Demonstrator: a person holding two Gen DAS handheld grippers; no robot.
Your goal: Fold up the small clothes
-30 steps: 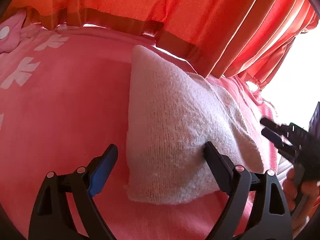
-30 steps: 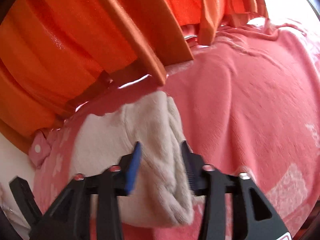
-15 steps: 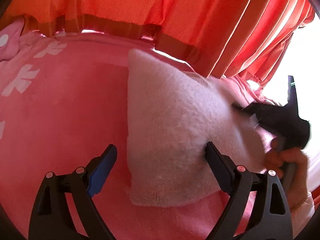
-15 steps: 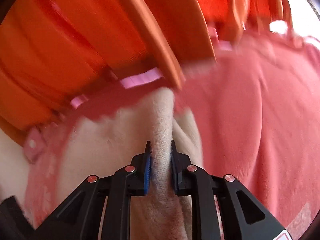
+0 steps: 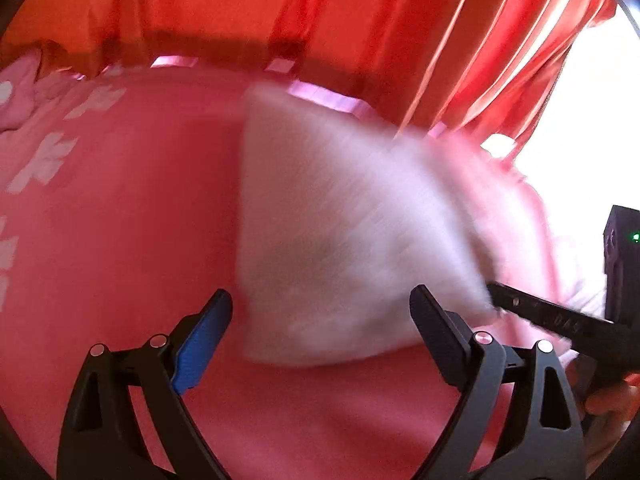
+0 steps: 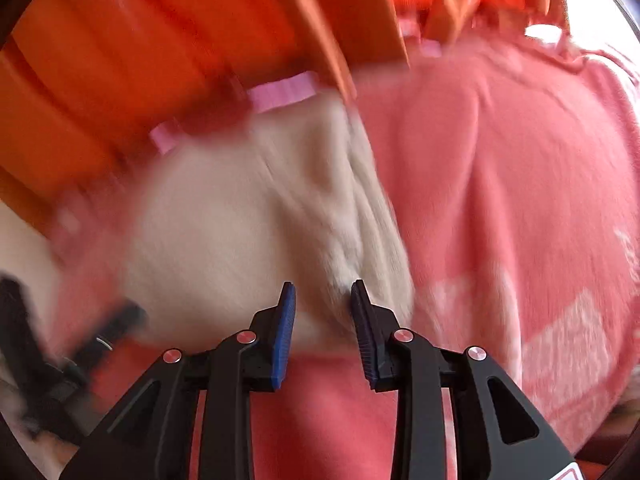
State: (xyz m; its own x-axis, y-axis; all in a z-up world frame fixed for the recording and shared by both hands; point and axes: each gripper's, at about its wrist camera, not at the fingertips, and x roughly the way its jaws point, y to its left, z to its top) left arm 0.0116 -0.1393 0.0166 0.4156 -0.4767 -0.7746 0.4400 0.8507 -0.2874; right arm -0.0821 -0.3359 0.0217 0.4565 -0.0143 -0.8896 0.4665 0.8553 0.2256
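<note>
White garment [image 5: 340,240] on pink blanket [image 5: 120,260]

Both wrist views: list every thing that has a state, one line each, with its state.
Cream knitted garment: folded, lying on the pink bedspread, gripped by nothing.
Left hand-held gripper: open, jaws straddling the garment's near edge.
Right hand-held gripper: open, at the garment's edge.
Pink bedspread: spread flat.
Orange curtain: hanging in pleats behind the bed.

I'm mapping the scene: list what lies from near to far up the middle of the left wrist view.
Left gripper, jaws wide apart → white knitted garment lying on the pink blanket → strip of blanket beyond it → orange-red curtain at the back.
</note>
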